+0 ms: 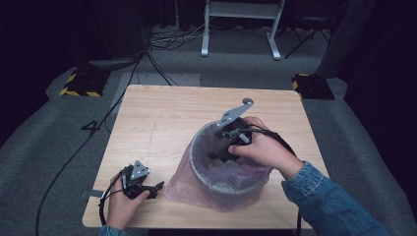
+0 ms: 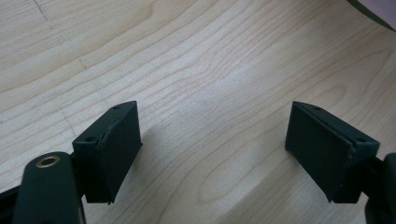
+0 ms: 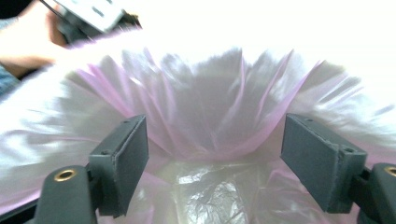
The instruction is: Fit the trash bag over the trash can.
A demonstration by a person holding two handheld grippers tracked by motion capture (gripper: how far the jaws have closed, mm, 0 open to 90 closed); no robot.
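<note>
A grey waste bin (image 1: 196,147) lined with a thin pink plastic bag (image 1: 187,189) stands on the wooden table (image 1: 162,118), right of centre near the front. My right gripper (image 1: 223,153) reaches down into the bin's mouth from the far right side. In the right gripper view its jaws stand wide apart with nothing between them, and the pleated pink bag (image 3: 210,116) lines the inside of the bin ahead. My left gripper (image 1: 156,188) rests low on the table at the front left, just left of the bag, open over bare wood (image 2: 210,93).
The bag's loose skirt spreads on the table around the bin's base. Cables trail off the table's left edge to the floor. Beyond the far edge stand a white frame's legs (image 1: 241,29) and yellow-and-black striped floor blocks (image 1: 81,83).
</note>
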